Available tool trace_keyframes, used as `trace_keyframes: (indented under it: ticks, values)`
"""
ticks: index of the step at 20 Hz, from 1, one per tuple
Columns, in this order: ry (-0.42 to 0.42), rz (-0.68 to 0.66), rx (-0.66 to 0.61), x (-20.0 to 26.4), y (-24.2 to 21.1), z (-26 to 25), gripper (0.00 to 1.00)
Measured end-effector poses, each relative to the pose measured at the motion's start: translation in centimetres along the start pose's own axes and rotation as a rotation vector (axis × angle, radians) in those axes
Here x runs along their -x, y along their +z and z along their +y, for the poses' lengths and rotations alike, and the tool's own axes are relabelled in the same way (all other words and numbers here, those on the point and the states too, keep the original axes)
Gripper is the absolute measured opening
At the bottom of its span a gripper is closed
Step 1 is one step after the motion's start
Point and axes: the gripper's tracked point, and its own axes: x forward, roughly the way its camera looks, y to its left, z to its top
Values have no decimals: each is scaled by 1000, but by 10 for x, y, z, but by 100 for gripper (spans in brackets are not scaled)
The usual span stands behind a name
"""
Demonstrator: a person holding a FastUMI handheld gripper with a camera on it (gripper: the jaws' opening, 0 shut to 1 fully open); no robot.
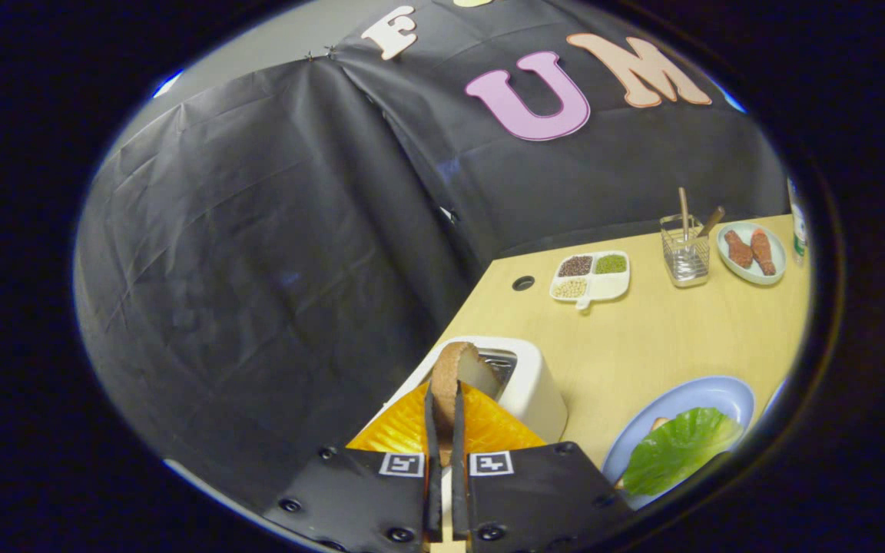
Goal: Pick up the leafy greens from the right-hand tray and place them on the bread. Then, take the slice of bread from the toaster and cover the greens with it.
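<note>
- Your gripper point(445, 399): low in the middle of the frame, fingers drawn close together and pressing on a slice of bread from both sides.
- Slice of bread point(454, 372): brown crust, pale face, standing on edge between your fingers, its top poking above the fingertips; it sits over the toaster's slot, and you cannot tell whether its lower edge is clear of it.
- Toaster point(538, 392): white, rounded, just ahead of your fingers at the near corner of the table, its slot open at the top.
- Orange ribbed piece point(404, 430): behind your fingers on both sides, in front of the toaster; what it is, you cannot tell.
- Blue plate point(707, 392): lower right of the frame, to the right of the toaster.
- Leafy greens point(681, 449): one broad green leaf lying on the blue plate, covering most of a second bread slice point(658, 423) whose corner peeks out at the leaf's upper left.
- Table point(642, 338): pale wood, with a small round hole point(523, 283) near its far left edge.
- Divided dish point(590, 276): white, four compartments, three holding seeds or grains, right of the hole.
- Wire holder point(684, 253): holds two sticks, right of the divided dish.
- Small plate point(751, 252): far right, carries two reddish-brown pieces.
</note>
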Motion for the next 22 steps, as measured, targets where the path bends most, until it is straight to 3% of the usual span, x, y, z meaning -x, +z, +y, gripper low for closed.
trace_keyframes:
  ticks: [8,10,15,22]
  values:
    - [131,-179,-6,70,64,37,7]
    - [118,-223,-2,92,80,29,7]
    - [127,-278,-54,141,89,-4,7]
    - [42,-336,-179,170,61,-110,8]
